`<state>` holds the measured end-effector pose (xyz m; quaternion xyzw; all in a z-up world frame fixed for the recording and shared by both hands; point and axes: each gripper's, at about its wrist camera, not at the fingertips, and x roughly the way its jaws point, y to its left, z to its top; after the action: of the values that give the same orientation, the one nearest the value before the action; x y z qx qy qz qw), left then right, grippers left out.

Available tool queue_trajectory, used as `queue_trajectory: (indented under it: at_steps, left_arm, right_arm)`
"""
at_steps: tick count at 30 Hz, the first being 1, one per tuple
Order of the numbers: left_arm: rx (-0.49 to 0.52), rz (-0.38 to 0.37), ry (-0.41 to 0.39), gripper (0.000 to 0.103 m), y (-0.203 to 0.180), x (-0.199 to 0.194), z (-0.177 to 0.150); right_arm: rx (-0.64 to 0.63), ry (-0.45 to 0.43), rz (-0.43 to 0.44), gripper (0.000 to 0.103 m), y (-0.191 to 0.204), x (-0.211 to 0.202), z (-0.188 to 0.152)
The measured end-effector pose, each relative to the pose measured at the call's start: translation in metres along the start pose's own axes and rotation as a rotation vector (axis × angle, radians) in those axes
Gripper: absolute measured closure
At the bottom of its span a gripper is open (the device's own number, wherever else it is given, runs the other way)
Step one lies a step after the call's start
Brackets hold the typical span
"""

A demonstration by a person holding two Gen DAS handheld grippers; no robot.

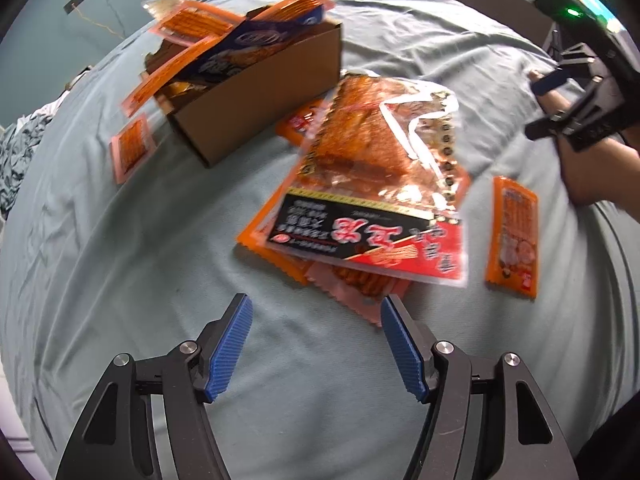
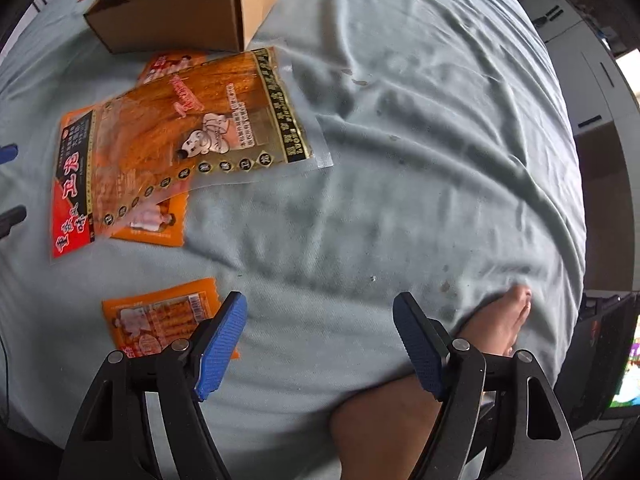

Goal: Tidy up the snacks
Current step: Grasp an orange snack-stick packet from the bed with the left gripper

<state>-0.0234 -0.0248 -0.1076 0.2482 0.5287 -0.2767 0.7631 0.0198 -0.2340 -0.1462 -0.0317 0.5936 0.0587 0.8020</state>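
A brown cardboard box [image 1: 256, 96] [image 2: 180, 16] stands on the bed, stuffed with orange and blue snack packets. In front of it lies a large clear packet of red-orange snack strips [image 1: 376, 184] [image 2: 176, 144], piled over smaller orange packets. One small orange packet [image 1: 512, 236] [image 2: 160, 316] lies alone on the sheet. My left gripper [image 1: 316, 320] hovers open just short of the pile, nothing between its blue pads. My right gripper [image 2: 320, 320] is open over bare sheet, its left finger beside the lone packet; it also shows as the right gripper [image 1: 560, 80] at the left wrist view's right edge.
A pale blue-grey sheet [image 2: 400, 140] covers the bed. Another small orange packet [image 1: 132, 148] lies left of the box. A person's bare leg and foot [image 2: 500, 324] rest under my right gripper. Dark furniture and a screen [image 2: 624, 360] stand beyond the bed's right edge.
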Motion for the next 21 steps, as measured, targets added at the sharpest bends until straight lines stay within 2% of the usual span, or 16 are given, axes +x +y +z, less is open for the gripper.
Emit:
queue_trajectory:
  at_steps: [2, 5, 9, 13, 17, 21]
  left_arm:
    - [0.028, -0.014, -0.005, 0.036, -0.010, -0.002, 0.001]
    - [0.103, -0.028, -0.011, 0.027, -0.037, -0.005, 0.000]
    - [0.196, -0.093, 0.020, 0.024, -0.080, -0.001, -0.001]
    - [0.220, -0.150, 0.084, 0.021, -0.112, 0.012, 0.004]
    - [0.252, -0.175, 0.141, 0.021, -0.132, 0.030, 0.009]
    - [0.252, -0.199, 0.179, 0.021, -0.149, 0.047, 0.022]
  right_arm:
    - [0.028, 0.000, 0.001, 0.028, -0.004, -0.003, 0.001]
    - [0.074, -0.002, 0.005, 0.028, -0.010, -0.001, 0.002]
    - [0.118, 0.003, -0.003, 0.028, -0.017, 0.003, 0.003]
    - [0.155, -0.010, 0.007, 0.028, -0.024, 0.002, 0.004]
    - [0.205, -0.020, 0.041, 0.028, -0.037, 0.004, 0.003]
    - [0.287, 0.006, 0.104, 0.028, -0.054, 0.014, 0.000]
